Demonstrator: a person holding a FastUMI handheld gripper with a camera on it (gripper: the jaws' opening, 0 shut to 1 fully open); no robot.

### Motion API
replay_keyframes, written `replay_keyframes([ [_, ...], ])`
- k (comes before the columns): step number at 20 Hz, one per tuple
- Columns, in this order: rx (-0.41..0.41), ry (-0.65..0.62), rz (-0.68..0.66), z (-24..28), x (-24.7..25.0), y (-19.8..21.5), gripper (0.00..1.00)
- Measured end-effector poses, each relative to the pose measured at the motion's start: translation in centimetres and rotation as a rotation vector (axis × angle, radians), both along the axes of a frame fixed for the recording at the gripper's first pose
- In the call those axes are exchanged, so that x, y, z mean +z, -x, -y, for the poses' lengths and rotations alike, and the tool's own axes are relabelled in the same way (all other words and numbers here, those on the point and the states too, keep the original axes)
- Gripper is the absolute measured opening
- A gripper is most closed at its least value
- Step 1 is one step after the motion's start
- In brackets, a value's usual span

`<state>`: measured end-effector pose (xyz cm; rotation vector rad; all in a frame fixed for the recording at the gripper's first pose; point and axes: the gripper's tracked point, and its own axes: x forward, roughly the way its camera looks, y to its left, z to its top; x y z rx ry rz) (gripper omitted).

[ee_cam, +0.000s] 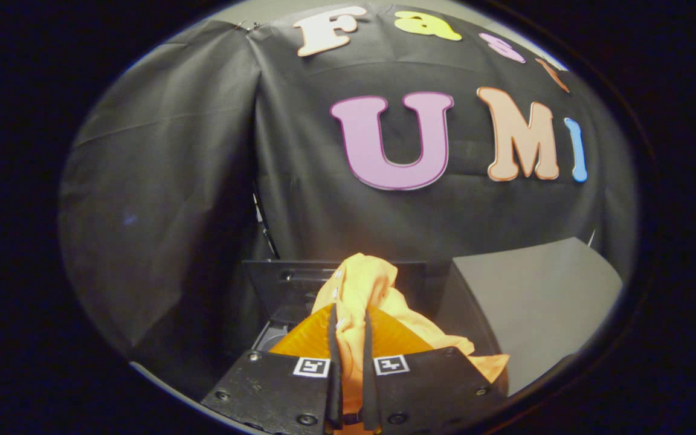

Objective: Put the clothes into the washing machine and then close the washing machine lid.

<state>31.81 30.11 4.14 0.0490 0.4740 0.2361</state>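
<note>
Between the gripper (pixel 349 323) fingers, an orange garment (pixel 365 289) is clamped from both sides, bunched above the washing machine's dark open lid (pixel 287 284). A grey panel (pixel 535 296) stands beside it.

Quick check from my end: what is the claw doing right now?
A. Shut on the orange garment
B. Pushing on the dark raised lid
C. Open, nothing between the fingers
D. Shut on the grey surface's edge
A: the claw has both fingers pressed on the orange garment, which bunches up between and just ahead of them.
</note>
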Motion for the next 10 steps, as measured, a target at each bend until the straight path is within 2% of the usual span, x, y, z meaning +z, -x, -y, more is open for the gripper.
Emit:
replay_keyframes([
  [10, 0.021, -0.058, -0.099, -4.3, -11.6, -0.4, 0.13],
])
